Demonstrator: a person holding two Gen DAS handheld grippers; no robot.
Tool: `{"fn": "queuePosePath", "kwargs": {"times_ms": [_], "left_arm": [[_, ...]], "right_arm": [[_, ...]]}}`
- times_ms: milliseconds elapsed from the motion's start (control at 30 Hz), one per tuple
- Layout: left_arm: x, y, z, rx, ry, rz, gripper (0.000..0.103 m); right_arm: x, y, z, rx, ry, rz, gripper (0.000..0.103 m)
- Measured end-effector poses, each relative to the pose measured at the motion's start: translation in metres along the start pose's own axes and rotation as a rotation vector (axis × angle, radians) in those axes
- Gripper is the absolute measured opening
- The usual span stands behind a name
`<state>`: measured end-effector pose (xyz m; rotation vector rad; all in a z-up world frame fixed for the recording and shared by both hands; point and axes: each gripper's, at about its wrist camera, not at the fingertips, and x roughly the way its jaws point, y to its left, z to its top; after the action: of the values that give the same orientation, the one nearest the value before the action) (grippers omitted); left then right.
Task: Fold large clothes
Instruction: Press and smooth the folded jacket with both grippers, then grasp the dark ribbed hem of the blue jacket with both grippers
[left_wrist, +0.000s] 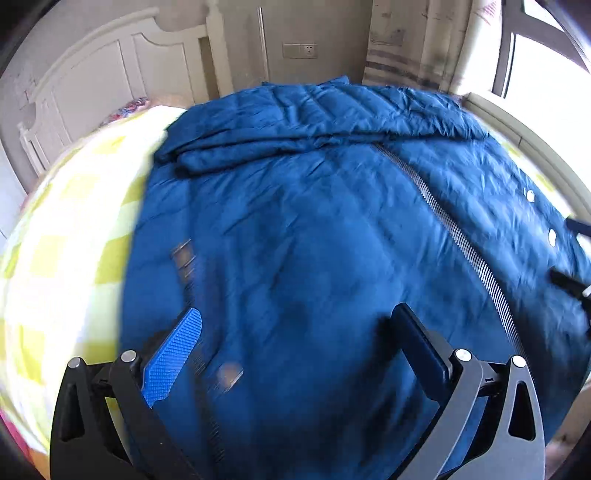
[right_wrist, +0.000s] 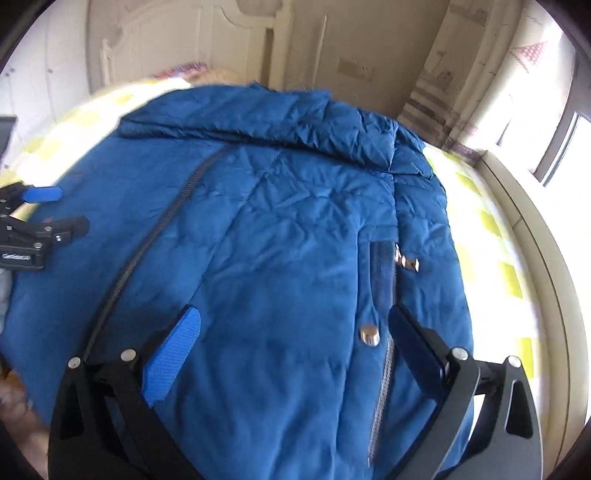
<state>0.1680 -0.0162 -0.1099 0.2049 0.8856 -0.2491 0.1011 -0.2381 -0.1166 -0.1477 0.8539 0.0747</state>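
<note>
A large blue padded jacket (left_wrist: 314, 229) lies spread front-up on the bed, its centre zipper (left_wrist: 465, 243) running diagonally. One sleeve (left_wrist: 258, 151) is folded across the upper part. My left gripper (left_wrist: 295, 317) is open and empty, just above the jacket's left half. My right gripper (right_wrist: 295, 317) is open and empty over the jacket (right_wrist: 277, 221) by a pocket zipper (right_wrist: 382, 269) and a metal snap (right_wrist: 369, 336). The left gripper also shows in the right wrist view (right_wrist: 66, 210), open, at the far left. The right gripper's fingertips (left_wrist: 569, 280) show at the left view's right edge.
The bed has a yellow-and-white checked sheet (left_wrist: 66, 258). A white headboard (left_wrist: 92, 85) stands at the back left. A wall with a socket (left_wrist: 300, 50) and a curtain (left_wrist: 406, 48) lie behind. A window sill (right_wrist: 532, 221) runs along the right.
</note>
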Motion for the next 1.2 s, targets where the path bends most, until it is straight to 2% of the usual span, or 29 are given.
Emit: {"fn": "queuePosePath", "kwargs": {"times_ms": [33,100,133,167,267,300,333,433,500,533,567,667,700,733,800,867,933,1033,1100,1167,1200], "left_arm": [[0.0,0.003,-0.008,0.009,0.008,0.011,0.099],[0.0,0.015,-0.02,-0.018,-0.01,-0.037,0.099],[-0.001,0.017,-0.023,-0.027,-0.012,-0.04,0.099],[-0.002,0.018,-0.025,-0.027,-0.011,-0.027,0.099],[-0.017,0.016,-0.031,-0.044,0.0,0.02,0.098],[-0.031,0.013,-0.035,-0.038,-0.024,-0.015,0.098],[-0.04,0.008,-0.038,-0.028,-0.044,-0.036,0.098],[-0.061,-0.015,-0.055,0.065,-0.103,-0.09,0.098],[-0.048,-0.033,-0.065,0.138,-0.072,-0.053,0.099],[-0.041,-0.036,-0.068,0.146,-0.072,-0.033,0.099],[-0.041,-0.033,-0.072,0.125,-0.103,-0.044,0.099],[-0.047,-0.023,-0.07,0.117,-0.088,-0.052,0.099],[-0.053,-0.019,-0.072,0.103,-0.106,-0.045,0.099],[-0.06,-0.011,-0.075,0.085,-0.127,-0.037,0.099],[-0.073,0.013,-0.087,0.014,-0.15,-0.029,0.099],[-0.078,0.041,-0.104,-0.081,-0.145,-0.054,0.099],[-0.079,0.06,-0.118,-0.136,-0.141,-0.074,0.099],[-0.074,0.078,-0.134,-0.174,-0.131,-0.101,0.099],[-0.076,0.076,-0.136,-0.16,-0.139,-0.106,0.099],[-0.077,0.066,-0.135,-0.137,-0.137,-0.15,0.098],[-0.077,0.06,-0.133,-0.126,-0.142,-0.169,0.097]], "right_arm": [[-0.004,-0.001,-0.013,-0.012,0.01,0.021,0.1],[0.011,-0.006,-0.029,-0.006,0.055,0.023,0.1],[0.009,-0.014,-0.038,0.059,0.01,0.064,0.101],[0.005,-0.017,-0.045,0.079,-0.015,0.069,0.101],[-0.003,-0.015,-0.044,0.088,0.017,0.034,0.1],[-0.009,-0.011,-0.042,0.087,0.01,0.012,0.1],[-0.017,-0.008,-0.042,0.077,-0.013,0.004,0.1],[-0.035,0.007,-0.045,0.046,-0.069,0.056,0.1],[-0.025,0.022,-0.05,-0.005,-0.044,0.073,0.1],[-0.019,0.029,-0.058,-0.035,-0.051,0.045,0.101],[-0.021,0.03,-0.062,-0.031,-0.097,0.043,0.101],[-0.023,0.022,-0.059,-0.024,-0.068,0.058,0.1],[-0.029,0.018,-0.058,-0.031,-0.075,0.032,0.1],[-0.042,0.01,-0.059,-0.029,-0.119,-0.018,0.1],[-0.056,-0.014,-0.065,0.023,-0.155,-0.054,0.1],[-0.062,-0.047,-0.077,0.113,-0.141,-0.042,0.1],[-0.06,-0.073,-0.096,0.19,-0.108,-0.037,0.1],[-0.052,-0.089,-0.119,0.246,-0.072,-0.013,0.101],[-0.058,-0.091,-0.134,0.283,-0.116,0.031,0.101],[-0.063,-0.083,-0.137,0.247,-0.118,0.035,0.089],[-0.067,-0.079,-0.137,0.232,-0.122,0.062,0.076]]}}
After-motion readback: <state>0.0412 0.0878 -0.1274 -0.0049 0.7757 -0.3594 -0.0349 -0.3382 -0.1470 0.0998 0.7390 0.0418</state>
